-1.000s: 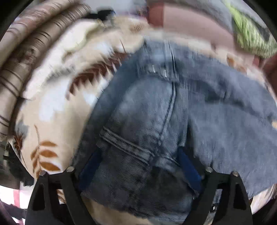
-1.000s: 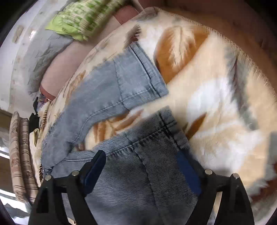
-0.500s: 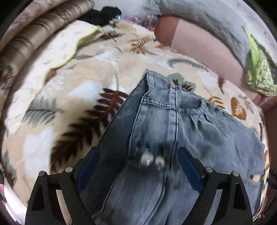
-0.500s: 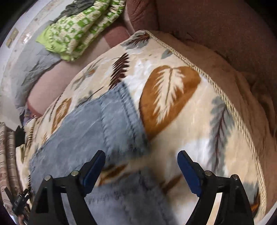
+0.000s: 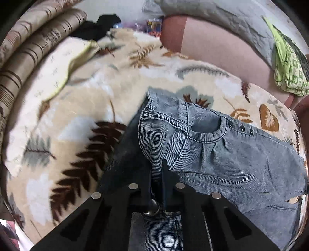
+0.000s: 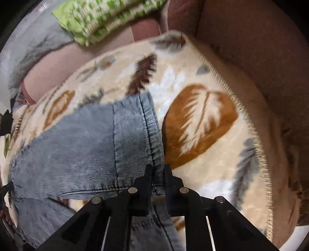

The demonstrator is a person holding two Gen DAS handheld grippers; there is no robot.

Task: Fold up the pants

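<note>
Grey-blue denim pants point(image 5: 222, 154) lie on a cream leaf-print blanket point(image 5: 77, 115). In the left wrist view my left gripper point(image 5: 157, 170) is shut on the waistband near the metal button point(image 5: 153, 208); a pocket with three studs shows to the right. In the right wrist view the pants point(image 6: 87, 146) show one leg end with its hem, and my right gripper point(image 6: 157, 171) is shut on the hem corner. The other leg lies below the gripper, partly hidden by it.
A green patterned cloth point(image 5: 287, 69) lies on the pink sofa back point(image 5: 212, 42), also seen in the right wrist view point(image 6: 108, 17). Striped cushions point(image 5: 29, 50) rise at the left. The blanket's fringed edge point(image 6: 256, 135) borders the brown sofa arm point(image 6: 251, 48).
Both grippers were open over the pants; they have now shut, the left on the waistband by the button, the right on the leg hem.
</note>
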